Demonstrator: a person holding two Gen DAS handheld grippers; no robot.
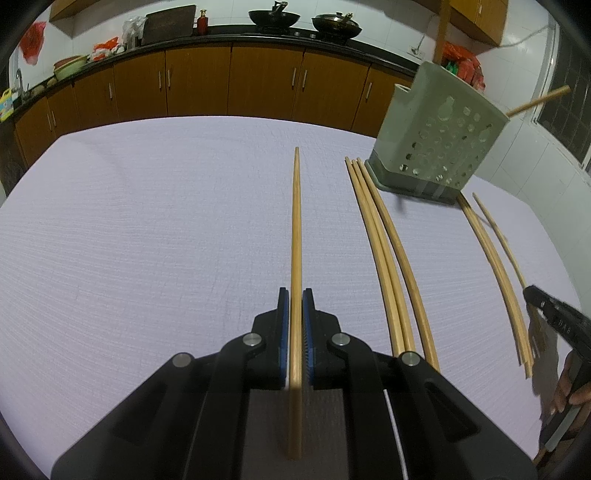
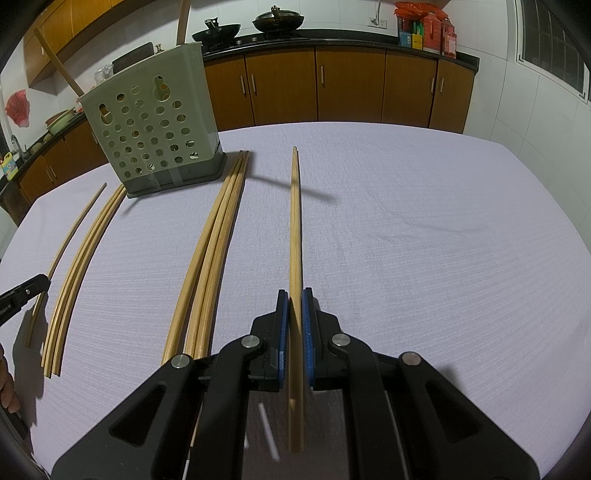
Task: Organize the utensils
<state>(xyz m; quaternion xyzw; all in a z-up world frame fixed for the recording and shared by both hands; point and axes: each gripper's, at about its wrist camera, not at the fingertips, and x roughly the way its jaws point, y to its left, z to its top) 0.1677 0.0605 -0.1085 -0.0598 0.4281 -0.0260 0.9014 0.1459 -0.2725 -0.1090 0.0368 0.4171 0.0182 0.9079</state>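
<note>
My left gripper (image 1: 295,295) is shut on a wooden chopstick (image 1: 295,229) that points straight ahead above the table. My right gripper (image 2: 294,295) is shut on another chopstick (image 2: 294,229), also pointing forward above the table. A green perforated utensil holder (image 1: 439,136) stands at the right in the left wrist view and at the left in the right wrist view (image 2: 155,125), with chopsticks sticking out of its top. Three loose chopsticks (image 1: 388,258) lie beside it; they also show in the right wrist view (image 2: 210,258). Further chopsticks (image 1: 495,273) lie farther right, and in the right wrist view (image 2: 77,266) at the left.
The table has a pale lilac cloth (image 1: 147,221). The other gripper's tip shows at the right edge of the left wrist view (image 1: 546,306) and at the left edge of the right wrist view (image 2: 26,290). Brown kitchen cabinets (image 1: 229,81) and woks (image 1: 273,18) stand behind.
</note>
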